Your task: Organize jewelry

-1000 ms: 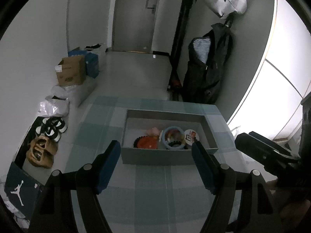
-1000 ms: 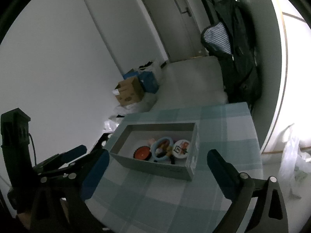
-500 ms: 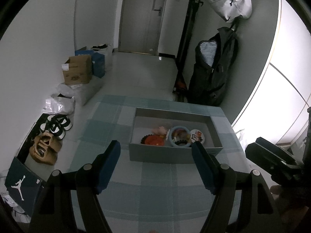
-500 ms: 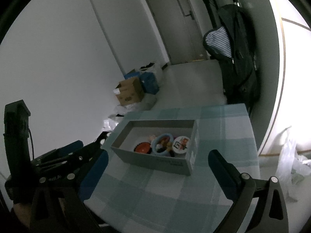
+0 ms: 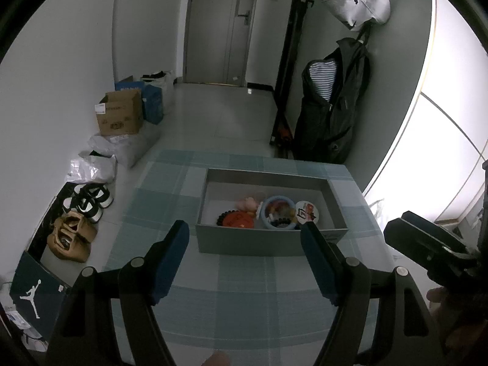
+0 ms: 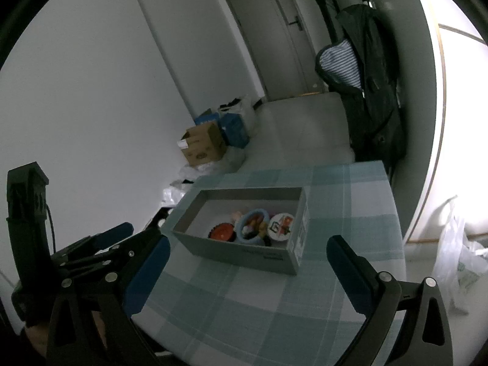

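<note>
grey box (image 5: 271, 245) | open, on table | trinkets (image 5: 268, 213) clustered inside

Too small and dim to tell apart, the trinkets heaped in the grey box (image 5: 271, 238) beside the blue ring (image 5: 278, 212), their near parts hidden behind the box's front wall; cut off by the lower edge, the desk's (image 6: 244, 314) near side and both grippers' bodies.

cardboard box (image 5: 120, 116) by wall | shoes (image 5: 71, 238) (floor) | dark jacket (image 5: 332, 113) hanging
</note>
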`<action>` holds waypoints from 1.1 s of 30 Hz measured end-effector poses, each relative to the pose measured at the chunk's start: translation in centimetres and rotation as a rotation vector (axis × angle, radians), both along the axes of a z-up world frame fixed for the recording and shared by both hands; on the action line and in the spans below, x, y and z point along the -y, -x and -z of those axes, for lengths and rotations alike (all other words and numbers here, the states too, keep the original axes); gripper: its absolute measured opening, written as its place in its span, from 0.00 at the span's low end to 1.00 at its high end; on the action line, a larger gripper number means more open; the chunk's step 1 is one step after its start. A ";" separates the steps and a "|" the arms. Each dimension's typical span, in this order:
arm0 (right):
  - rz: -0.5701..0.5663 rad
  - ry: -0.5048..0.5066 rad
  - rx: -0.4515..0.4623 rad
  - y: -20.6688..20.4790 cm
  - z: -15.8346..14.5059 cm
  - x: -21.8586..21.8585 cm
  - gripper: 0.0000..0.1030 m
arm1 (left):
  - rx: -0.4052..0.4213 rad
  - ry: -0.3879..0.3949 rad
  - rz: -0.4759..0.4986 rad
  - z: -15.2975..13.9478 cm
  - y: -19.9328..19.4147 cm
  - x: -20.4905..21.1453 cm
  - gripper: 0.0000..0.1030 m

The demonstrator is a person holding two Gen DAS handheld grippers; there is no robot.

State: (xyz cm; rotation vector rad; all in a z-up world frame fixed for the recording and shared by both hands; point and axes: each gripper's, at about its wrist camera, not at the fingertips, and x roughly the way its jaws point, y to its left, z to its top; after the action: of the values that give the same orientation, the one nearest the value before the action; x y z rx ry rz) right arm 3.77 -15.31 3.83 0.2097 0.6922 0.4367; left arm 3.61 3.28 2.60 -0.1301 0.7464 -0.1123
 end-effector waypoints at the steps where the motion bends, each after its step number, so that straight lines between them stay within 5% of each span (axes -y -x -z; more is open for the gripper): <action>1: 0.000 0.001 0.000 0.0 0.0 0.0 1.00 | -0.001 0.004 0.004 0.0 0.0 0.0 0.70; 33: -0.005 0.008 -0.008 0.2 0.3 -0.2 1.00 | -0.017 0.035 0.016 0.3 -0.4 0.2 0.70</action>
State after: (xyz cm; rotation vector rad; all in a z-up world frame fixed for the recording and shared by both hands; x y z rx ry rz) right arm 3.62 -15.13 3.58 0.2018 0.7021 0.4377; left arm 4.04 3.10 2.32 -0.1588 0.7632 -0.1403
